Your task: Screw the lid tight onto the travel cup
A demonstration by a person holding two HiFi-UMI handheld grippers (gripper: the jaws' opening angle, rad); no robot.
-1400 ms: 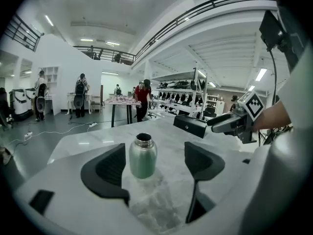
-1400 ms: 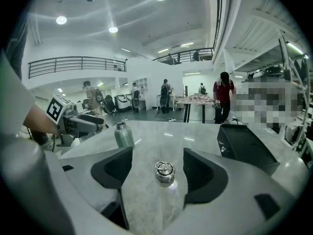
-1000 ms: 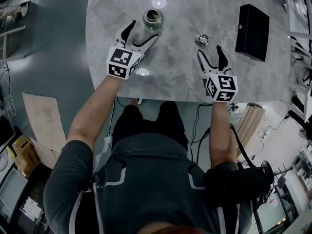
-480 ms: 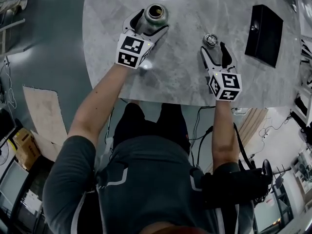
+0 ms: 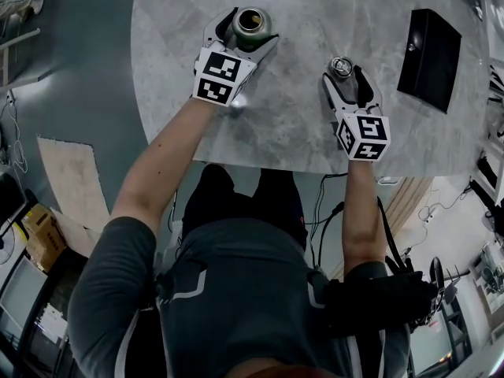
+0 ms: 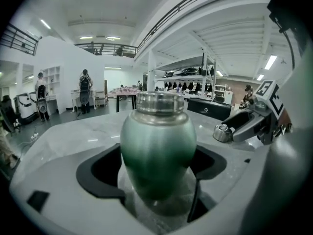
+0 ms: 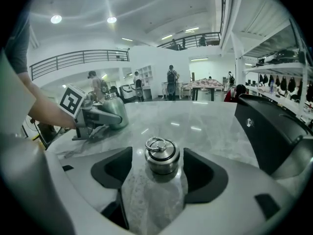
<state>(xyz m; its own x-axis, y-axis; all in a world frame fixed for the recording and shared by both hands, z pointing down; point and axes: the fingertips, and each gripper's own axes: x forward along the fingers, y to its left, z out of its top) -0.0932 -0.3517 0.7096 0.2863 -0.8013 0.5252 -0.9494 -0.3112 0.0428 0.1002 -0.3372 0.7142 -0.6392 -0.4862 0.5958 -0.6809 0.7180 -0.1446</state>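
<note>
The green travel cup (image 5: 250, 22) stands upright and open-mouthed on the grey marble table (image 5: 299, 124), its steel neck bare. My left gripper (image 5: 246, 33) reaches round it: the cup (image 6: 157, 148) fills the space between the two dark pads. Its jaws have just been opening and stand wide, with no firm squeeze visible. To the right, the steel lid (image 5: 341, 67) with its ring on top rests on the table. My right gripper (image 5: 343, 77) is open, one finger on each side of the lid (image 7: 162, 155), with a gap on both sides.
A black box (image 5: 429, 47) lies at the table's far right, beside the right gripper. The table's curved near edge runs just behind both marker cubes. Several people stand far off in the hall.
Both grippers moved forward and down over the table. The left one now brackets the cup, with jaws spread wider; the right one has come up around the lid.
</note>
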